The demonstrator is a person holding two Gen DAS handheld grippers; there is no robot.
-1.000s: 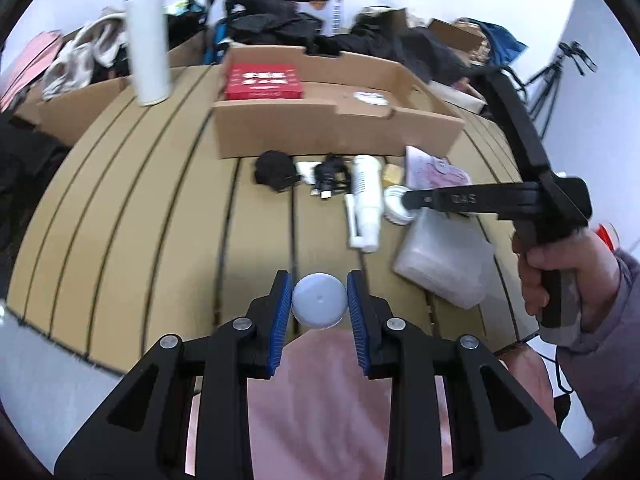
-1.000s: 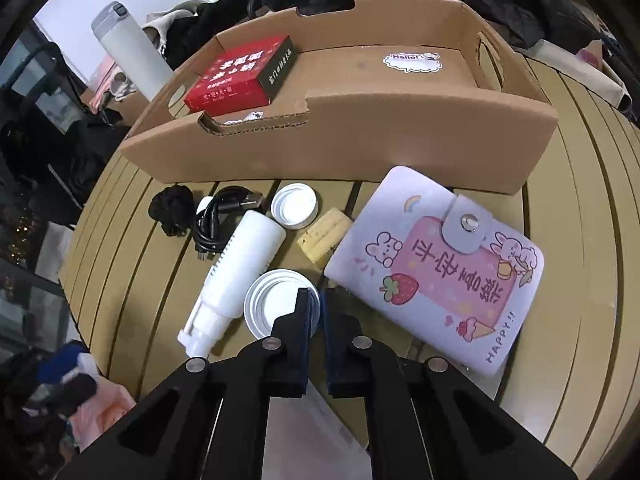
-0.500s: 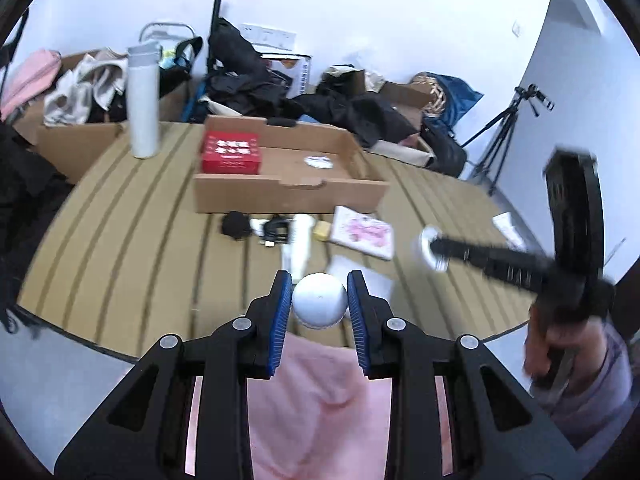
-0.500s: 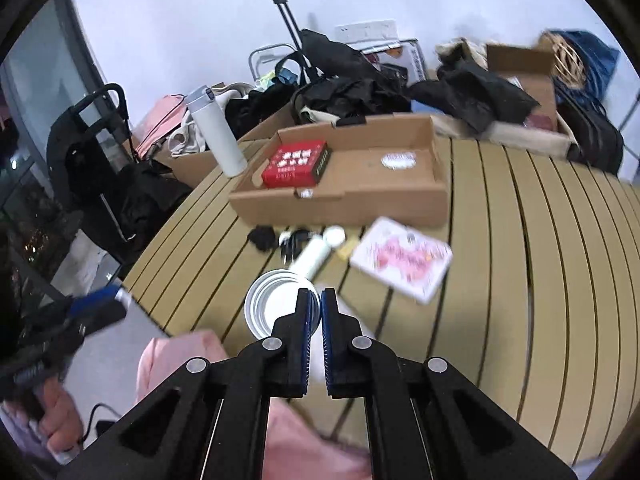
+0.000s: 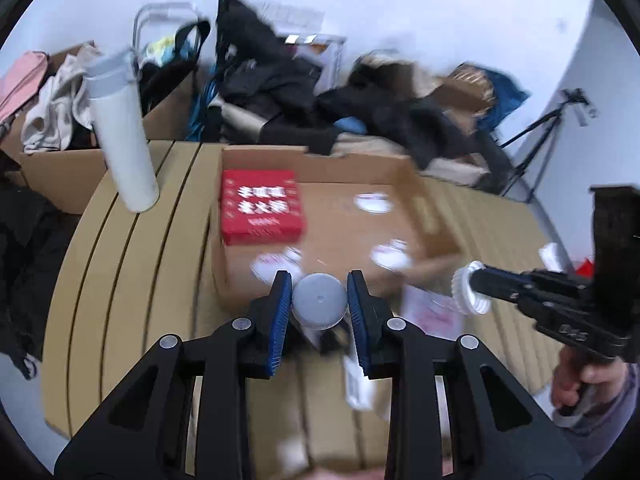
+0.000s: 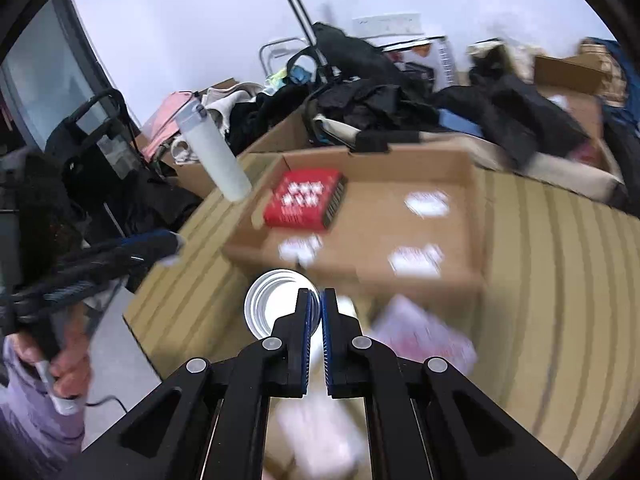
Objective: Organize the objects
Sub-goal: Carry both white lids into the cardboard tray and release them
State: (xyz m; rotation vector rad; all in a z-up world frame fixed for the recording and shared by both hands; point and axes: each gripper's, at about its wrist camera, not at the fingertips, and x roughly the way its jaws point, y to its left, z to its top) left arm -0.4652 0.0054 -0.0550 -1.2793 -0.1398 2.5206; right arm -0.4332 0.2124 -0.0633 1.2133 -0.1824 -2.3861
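My left gripper (image 5: pixel 319 306) is shut on a small round white jar (image 5: pixel 319 305), held above the front wall of the open cardboard tray (image 5: pixel 424 208). My right gripper (image 6: pixel 314 312) is shut on the rim of a white screw lid (image 6: pixel 272 304); the lid also shows in the left wrist view (image 5: pixel 470 286), to the right of the jar. Both are in the air in front of the tray (image 6: pixel 468 188), which holds a red box (image 5: pixel 260 206) (image 6: pixel 306 198) at its left end. The frames are motion-blurred.
A tall white bottle (image 5: pixel 122 136) (image 6: pixel 214 160) stands on the slatted wooden table (image 5: pixel 132 264) left of the tray. A pink card wallet (image 6: pixel 420 334) and other small items lie in front of the tray. Boxes, bags and dark clothes crowd the space behind the table.
Both grippers have moved forward toward the tray, carrying the jar and the lid. The tray now looks much closer and is seen from higher up.
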